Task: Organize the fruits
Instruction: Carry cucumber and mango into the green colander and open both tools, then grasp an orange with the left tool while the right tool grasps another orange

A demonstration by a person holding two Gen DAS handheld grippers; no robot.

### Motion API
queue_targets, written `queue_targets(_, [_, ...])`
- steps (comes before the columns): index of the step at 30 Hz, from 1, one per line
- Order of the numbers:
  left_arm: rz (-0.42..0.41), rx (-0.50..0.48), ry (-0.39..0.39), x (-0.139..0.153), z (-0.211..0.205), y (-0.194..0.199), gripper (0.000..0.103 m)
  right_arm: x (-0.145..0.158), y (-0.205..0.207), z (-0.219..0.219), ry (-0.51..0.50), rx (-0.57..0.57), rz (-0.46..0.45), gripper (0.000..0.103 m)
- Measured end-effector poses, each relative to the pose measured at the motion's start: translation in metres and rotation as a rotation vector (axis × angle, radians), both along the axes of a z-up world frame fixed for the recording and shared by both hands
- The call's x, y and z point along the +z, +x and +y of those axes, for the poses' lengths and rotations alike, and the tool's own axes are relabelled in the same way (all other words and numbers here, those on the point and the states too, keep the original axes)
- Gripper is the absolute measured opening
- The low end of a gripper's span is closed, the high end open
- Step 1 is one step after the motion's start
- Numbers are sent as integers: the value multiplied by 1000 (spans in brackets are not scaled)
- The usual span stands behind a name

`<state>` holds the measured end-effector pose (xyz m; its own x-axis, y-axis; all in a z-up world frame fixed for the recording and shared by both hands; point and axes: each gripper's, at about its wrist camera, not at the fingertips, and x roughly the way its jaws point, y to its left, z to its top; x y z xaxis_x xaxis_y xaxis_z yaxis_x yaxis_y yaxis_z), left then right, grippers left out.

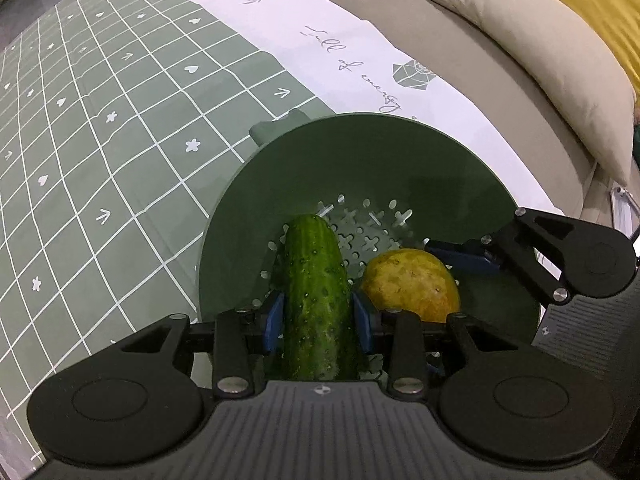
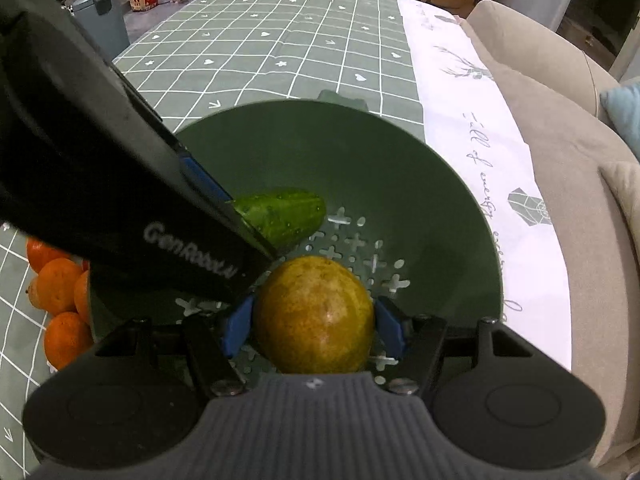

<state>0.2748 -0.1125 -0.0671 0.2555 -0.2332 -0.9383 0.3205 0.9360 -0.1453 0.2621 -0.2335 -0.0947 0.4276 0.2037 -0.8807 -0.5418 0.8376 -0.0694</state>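
Note:
A green colander bowl [image 1: 360, 160] stands on the checked tablecloth. In the left wrist view, my left gripper [image 1: 319, 316] is shut on a bumpy green cucumber [image 1: 316, 280], and the cucumber's far end reaches down toward the perforated bottom. My right gripper [image 2: 314, 328] is shut on a round yellow-orange citrus fruit [image 2: 316, 316], low inside the same bowl [image 2: 400, 184]. The fruit [image 1: 410, 284] sits right of the cucumber, with one blue finger [image 1: 460, 258] of the right gripper behind it. In the right wrist view, the left gripper's black body covers most of the cucumber [image 2: 284, 216].
Several oranges [image 2: 60, 284] lie on the cloth to the left of the bowl. A white printed band [image 2: 480, 152] edges the table, with a beige sofa [image 2: 560, 120] and a cushion [image 1: 540, 60] beyond it. A grey-blue bin [image 2: 100, 16] stands past the table's far left corner.

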Motion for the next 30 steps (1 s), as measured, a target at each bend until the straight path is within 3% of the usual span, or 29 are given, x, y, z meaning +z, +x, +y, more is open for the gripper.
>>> queue_targets(4, [-10, 13, 8, 3, 1, -3, 62, 5, 1, -1, -34, -15, -26, 78])
queue_targets(7, [-43, 18, 6, 14, 5, -13, 64, 14, -1, -2, -78, -31, -61, 78])
queue_targets(14, [-217, 31, -57, 68, 24, -54, 69, 53, -31, 0, -122, -100, -203, 82])
queue_targets(19, [-349, 21, -54, 99, 38, -96, 69, 82, -70, 14, -27, -152, -271, 82])
queue_targets(22, [-387, 40, -76, 110, 54, -117, 69, 91, -91, 16, 69, -195, -278, 81])
queue_targets(26, [-424, 95, -79, 112, 74, -140, 69, 95, -116, 20, 176, -248, -265, 76])
queue_targets(30, [-425, 142, -79, 101, 93, -163, 69, 79, -135, 32, 237, -279, -248, 69])
